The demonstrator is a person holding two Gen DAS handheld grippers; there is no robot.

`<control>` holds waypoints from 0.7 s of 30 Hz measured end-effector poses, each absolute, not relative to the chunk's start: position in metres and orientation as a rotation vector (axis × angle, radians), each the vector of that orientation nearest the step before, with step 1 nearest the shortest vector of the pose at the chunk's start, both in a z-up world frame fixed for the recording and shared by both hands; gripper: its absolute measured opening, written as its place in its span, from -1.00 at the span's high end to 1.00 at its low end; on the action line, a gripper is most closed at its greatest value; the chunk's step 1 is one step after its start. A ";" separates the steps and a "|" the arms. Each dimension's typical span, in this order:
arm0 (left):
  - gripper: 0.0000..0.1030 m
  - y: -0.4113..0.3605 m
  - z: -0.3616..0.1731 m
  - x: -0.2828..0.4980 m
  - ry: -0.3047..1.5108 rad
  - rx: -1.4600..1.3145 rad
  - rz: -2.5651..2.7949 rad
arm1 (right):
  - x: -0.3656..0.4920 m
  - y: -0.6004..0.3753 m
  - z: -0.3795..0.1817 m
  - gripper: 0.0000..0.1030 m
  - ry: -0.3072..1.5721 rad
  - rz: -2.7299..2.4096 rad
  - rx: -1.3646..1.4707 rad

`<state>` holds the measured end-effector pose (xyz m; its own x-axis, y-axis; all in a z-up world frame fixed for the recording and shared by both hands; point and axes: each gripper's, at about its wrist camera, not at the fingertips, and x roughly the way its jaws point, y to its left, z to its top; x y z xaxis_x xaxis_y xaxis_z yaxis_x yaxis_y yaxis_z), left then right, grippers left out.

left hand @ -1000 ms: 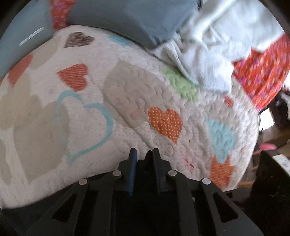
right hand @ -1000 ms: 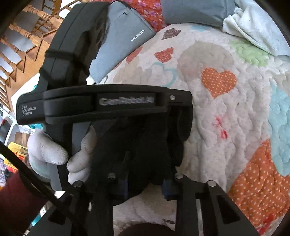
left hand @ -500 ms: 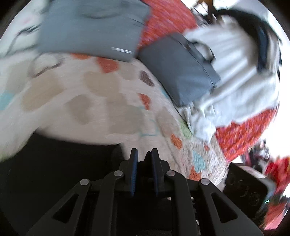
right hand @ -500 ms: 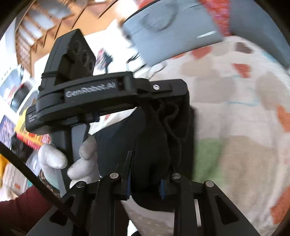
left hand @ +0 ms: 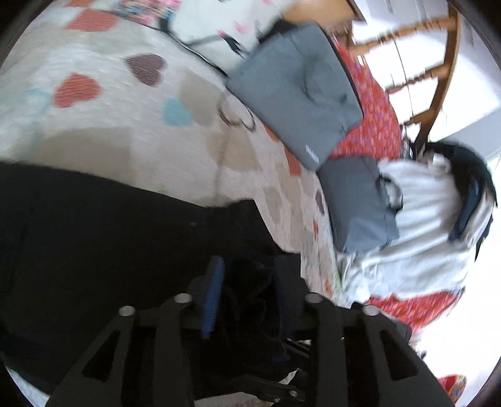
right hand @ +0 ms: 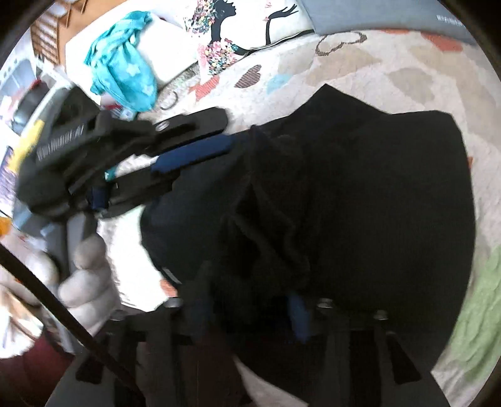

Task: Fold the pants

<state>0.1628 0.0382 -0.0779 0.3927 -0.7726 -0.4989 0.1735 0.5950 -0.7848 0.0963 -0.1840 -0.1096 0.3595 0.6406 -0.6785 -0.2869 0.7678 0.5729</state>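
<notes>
- I see the black pants lying bunched on the bed, on top of the quilt with the coloured hearts; in the left wrist view the same pants fill the lower left part.
- My left claw is opening now. Dark cloth sits between its two fingers, and I cannot tell if the blue pads press on it (this picture is blurred).
- In the right wrist view the left claw comes in from the left side, its tips at the edge of the pants, and a gloved hand holds its handle.
- My right claw is opening too, with a thick fold of the pants between the fingers. The cloth hides most of the fingers, so I cannot say if they pinch it.
- Two grey bags lie at the far side of the quilt, just beside a white garment and a red flowered cloth.
- A cushion with a black silhouette figure and a turquoise cloth are at the upper left of the right wrist view.
</notes>
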 end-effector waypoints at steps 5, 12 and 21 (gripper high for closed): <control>0.30 0.063 -0.078 0.144 0.969 -0.767 -0.606 | 0.074 -0.178 -0.072 -0.23 1.006 0.692 0.351; 0.30 0.040 -0.086 0.109 1.001 -0.750 -0.643 | 0.082 -0.226 -0.036 -0.22 0.951 0.563 0.468; 0.35 0.018 -0.130 0.102 1.169 -0.705 -0.553 | 0.156 -0.196 -0.095 -0.17 1.169 0.620 0.681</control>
<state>0.1017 0.0181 -0.1299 0.3048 -0.7165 -0.6275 0.0310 0.6660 -0.7453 0.1563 -0.1964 -0.0954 0.2742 0.7452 -0.6079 -0.0852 0.6484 0.7565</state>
